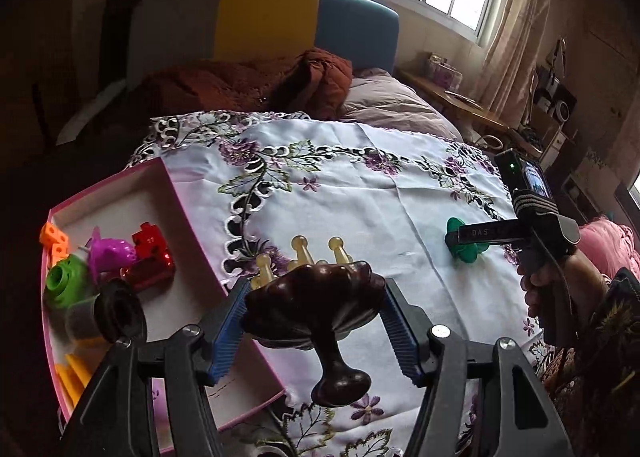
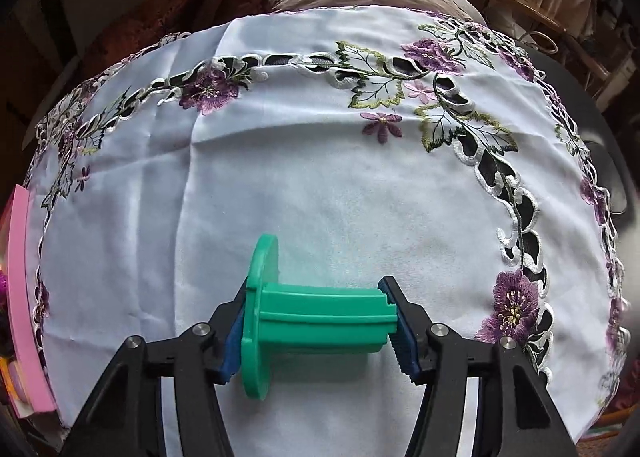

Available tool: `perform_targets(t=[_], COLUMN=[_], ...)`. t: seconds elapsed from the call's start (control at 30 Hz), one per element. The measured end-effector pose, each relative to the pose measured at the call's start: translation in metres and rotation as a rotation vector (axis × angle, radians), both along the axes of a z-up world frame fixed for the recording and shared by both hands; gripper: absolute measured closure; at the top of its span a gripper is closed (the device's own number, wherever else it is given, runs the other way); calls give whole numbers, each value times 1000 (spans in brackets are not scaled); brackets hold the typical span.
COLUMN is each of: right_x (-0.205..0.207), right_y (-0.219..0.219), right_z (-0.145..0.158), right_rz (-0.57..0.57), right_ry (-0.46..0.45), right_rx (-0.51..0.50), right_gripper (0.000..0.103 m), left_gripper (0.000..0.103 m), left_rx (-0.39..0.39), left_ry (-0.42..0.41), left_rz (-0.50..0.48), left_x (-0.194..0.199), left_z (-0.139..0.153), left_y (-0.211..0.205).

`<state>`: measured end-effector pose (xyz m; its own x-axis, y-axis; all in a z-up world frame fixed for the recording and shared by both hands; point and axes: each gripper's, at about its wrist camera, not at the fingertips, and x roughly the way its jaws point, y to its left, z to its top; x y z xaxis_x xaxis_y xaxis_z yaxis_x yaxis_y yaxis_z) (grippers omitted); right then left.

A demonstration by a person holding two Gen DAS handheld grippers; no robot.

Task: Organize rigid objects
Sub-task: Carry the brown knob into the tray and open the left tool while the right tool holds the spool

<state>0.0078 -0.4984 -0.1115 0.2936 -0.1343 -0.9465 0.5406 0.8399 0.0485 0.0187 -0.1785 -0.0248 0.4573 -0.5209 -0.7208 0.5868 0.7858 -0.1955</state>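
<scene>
My left gripper (image 1: 314,321) is shut on a dark brown wooden massager (image 1: 316,301) with pale knobbed legs (image 1: 302,253), held above the right edge of the pink box (image 1: 168,193). The box holds several toys: a red block (image 1: 150,253), a purple piece (image 1: 108,253), a green ring (image 1: 66,281), orange cubes (image 1: 54,241) and a black spool (image 1: 116,309). My right gripper (image 2: 316,321) is shut on a green plastic spool (image 2: 312,321), gripped end to end just over the cloth. It also shows in the left wrist view (image 1: 464,245).
A white embroidered cloth (image 2: 320,177) with purple flowers covers the table. The pink box edge (image 2: 24,297) is at the far left of the right wrist view. A bed with brown and pink bedding (image 1: 280,85) lies behind.
</scene>
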Motion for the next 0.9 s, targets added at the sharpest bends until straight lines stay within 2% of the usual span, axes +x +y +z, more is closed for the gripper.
perform_targets(t=[0.43,0.9], right_x=[3,4], right_y=[8,7], right_z=[-2,-2], right_rz=[23,25], right_ry=[-1,2], right_rx=[-45,-44], right_gripper=[40,40], left_gripper=[38,38], left_rx=[-21,-32], left_ry=[31,39], left_rz=[52,89], left_x=[6,7], left_z=[-7,-9], left_y=[31,53])
